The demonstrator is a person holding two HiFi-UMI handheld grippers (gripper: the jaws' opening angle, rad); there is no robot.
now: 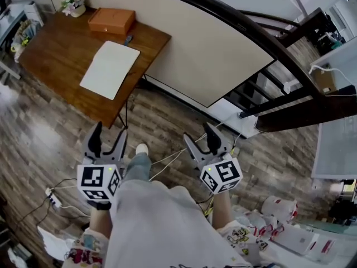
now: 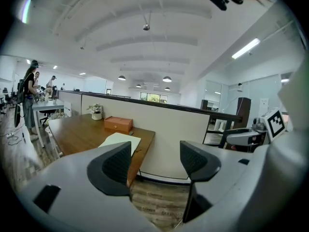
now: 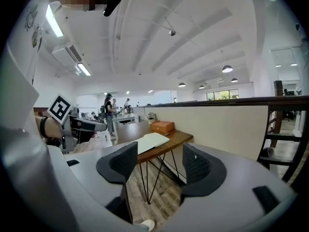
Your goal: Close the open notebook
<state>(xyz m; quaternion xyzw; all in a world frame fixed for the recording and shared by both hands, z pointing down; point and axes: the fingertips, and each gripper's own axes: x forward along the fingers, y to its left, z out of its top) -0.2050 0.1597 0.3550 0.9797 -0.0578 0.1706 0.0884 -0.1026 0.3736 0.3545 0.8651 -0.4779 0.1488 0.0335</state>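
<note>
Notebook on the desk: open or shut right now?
Open: the notebook lies flat on the desk with pale pages facing up, no cover over them.

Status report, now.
Left hand-held gripper, right hand-held gripper: open, empty. White open notebook flat on brown wooden table, untouched. Orange rectangular box beside it, apart.

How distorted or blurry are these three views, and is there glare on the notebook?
Head view: wide-angle bending curves the partition; the notebook is sharp but its pages wash out white. Left gripper view: fisheye with dark corners; the left gripper looks soft up close. Right gripper view: same fisheye; a ceiling strip light glares.
</note>
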